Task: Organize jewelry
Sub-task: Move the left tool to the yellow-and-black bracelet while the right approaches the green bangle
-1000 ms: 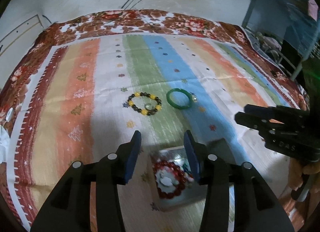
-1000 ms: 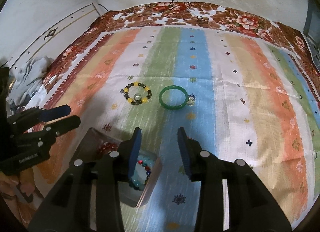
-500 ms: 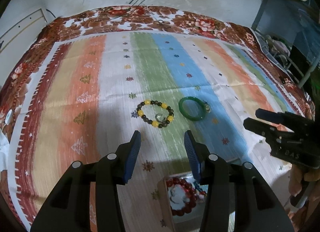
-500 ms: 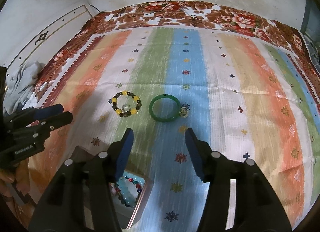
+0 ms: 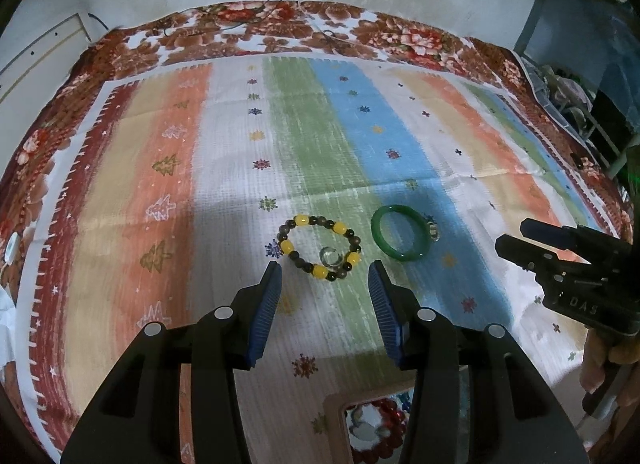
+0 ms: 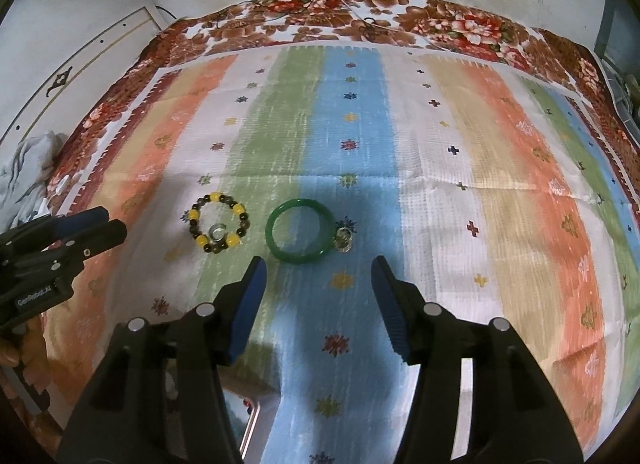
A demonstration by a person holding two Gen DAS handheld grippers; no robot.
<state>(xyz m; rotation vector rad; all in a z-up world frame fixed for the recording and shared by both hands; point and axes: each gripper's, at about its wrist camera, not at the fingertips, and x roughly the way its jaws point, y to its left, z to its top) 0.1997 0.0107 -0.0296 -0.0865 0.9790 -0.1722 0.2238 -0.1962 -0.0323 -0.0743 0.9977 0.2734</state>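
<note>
Both jaws spread, empty: the left hand-held gripper [image 5: 325, 284] has the beaded bracelet [image 5: 320, 247] at twelve o'clock; the right hand-held gripper [image 6: 316, 280] has the green bangle [image 6: 300, 235] at twelve, a small ring [image 6: 343, 239] touching it.

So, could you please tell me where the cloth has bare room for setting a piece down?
The striped cloth lies bare right of the small metal ring and beyond the jewelry. It is crowded mid-cloth: the yellow-and-dark beaded bracelet, green bangle and ring sit together. The jewelry box takes the near edge.
</note>
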